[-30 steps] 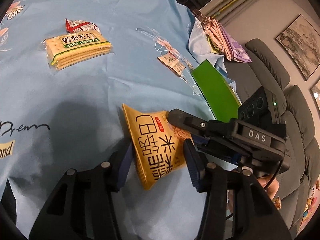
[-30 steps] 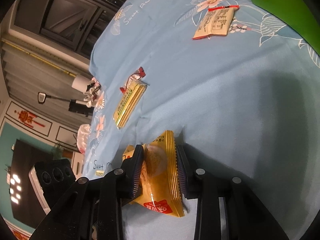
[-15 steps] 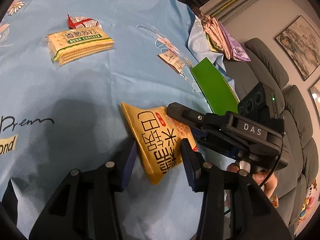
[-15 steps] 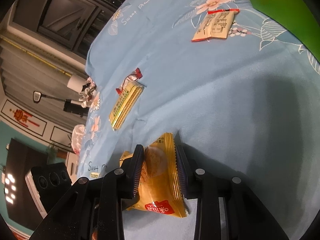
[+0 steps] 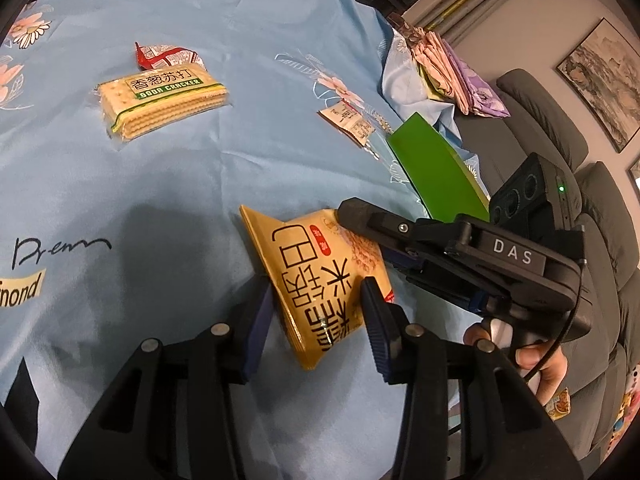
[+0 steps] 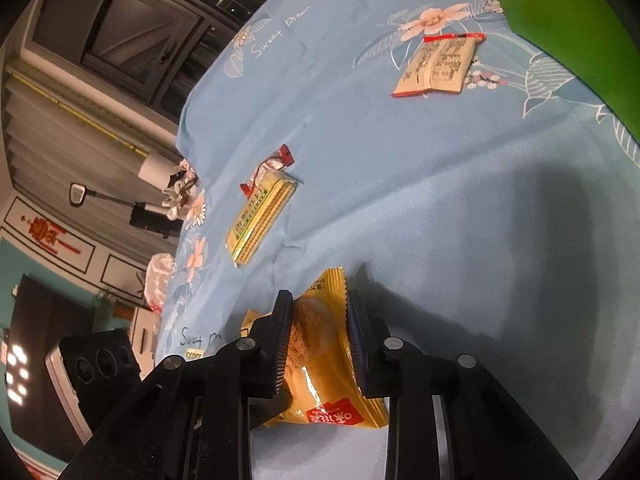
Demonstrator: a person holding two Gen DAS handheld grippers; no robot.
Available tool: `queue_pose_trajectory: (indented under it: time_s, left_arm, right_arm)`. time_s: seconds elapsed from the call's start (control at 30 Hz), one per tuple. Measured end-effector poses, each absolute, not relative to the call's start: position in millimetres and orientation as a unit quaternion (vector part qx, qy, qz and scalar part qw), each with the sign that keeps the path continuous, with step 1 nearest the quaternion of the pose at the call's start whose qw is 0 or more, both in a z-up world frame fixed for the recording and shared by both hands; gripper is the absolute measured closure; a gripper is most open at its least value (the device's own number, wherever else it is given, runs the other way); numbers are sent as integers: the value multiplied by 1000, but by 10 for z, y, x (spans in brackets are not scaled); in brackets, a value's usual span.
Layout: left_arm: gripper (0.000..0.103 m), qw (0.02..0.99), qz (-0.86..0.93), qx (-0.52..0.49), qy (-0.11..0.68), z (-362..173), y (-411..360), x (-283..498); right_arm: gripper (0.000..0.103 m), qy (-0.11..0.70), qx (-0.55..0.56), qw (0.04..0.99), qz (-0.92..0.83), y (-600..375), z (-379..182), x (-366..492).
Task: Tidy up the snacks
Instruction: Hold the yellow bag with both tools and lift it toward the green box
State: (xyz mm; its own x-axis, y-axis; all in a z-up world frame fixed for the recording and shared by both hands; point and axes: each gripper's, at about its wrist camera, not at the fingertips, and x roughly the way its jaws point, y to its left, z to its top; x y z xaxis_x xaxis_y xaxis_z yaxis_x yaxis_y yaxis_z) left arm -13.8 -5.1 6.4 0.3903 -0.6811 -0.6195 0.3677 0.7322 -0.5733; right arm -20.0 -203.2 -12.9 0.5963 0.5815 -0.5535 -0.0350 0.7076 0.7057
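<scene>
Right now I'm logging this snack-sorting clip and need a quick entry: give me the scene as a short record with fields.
surface: light blue floral cloth
held item: yellow snack bag
right gripper: jaws have just been closing, now shut on one end of the bag
left gripper: fingers either side of the other end, contact unclear
loose items: soda cracker pack, red wrapper behind it, small sachet
other: green box at the cloth's edge

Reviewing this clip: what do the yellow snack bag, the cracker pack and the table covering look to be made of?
Yellow snack bag: glossy plastic film, judging by its glare streak and crimped, serrated end seam.
Cracker pack: clear plastic wrap; the stacked crackers show through, under a printed label.
Table covering: matte woven fabric, probably cotton or polyester, with soft creases and printed flowers.
</scene>
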Motion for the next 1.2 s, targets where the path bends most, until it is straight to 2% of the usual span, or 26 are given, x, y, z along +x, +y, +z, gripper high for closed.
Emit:
queue_pose_trajectory:
  time_s: [0.13,0.17,0.2,0.23,0.3,0.4,0.53,0.7,1.2]
  left_arm:
    - [59,808,-326,-190,453,36,-21,-113]
    - [59,805,-326,-195,454,29,-5,-105]
    - [59,803,-328,-199,456,26,6,-96]
    - [59,802,-329,-200,456,26,9,-96]
    - [59,805,-329,-196,454,32,0,-110]
    - [59,808,-329,-192,450,35,-12,-125]
    - [59,809,-332,-193,444,11,-26,-130]
    - [59,811,-329,-197,442,17,-45,-115]
    - [60,825,-336,-179,418,249,-110,-186]
  right_arm:
    - [75,422,298,840,168,-1989,-102,-189]
    - [70,425,300,838,164,-1989,-95,-186]
    - [58,430,309,833,162,-2005,-107,-184]
    - [53,437,320,823,168,-2017,-127,-178]
    - [36,432,338,814,191,-2028,-136,-194]
    - [32,431,320,820,199,-1920,-118,-210]
    - [32,427,274,839,196,-1715,-104,-217]
    - [56,425,302,834,182,-1786,-154,-212]
    - [60,388,328,839,195,-1876,19,-281]
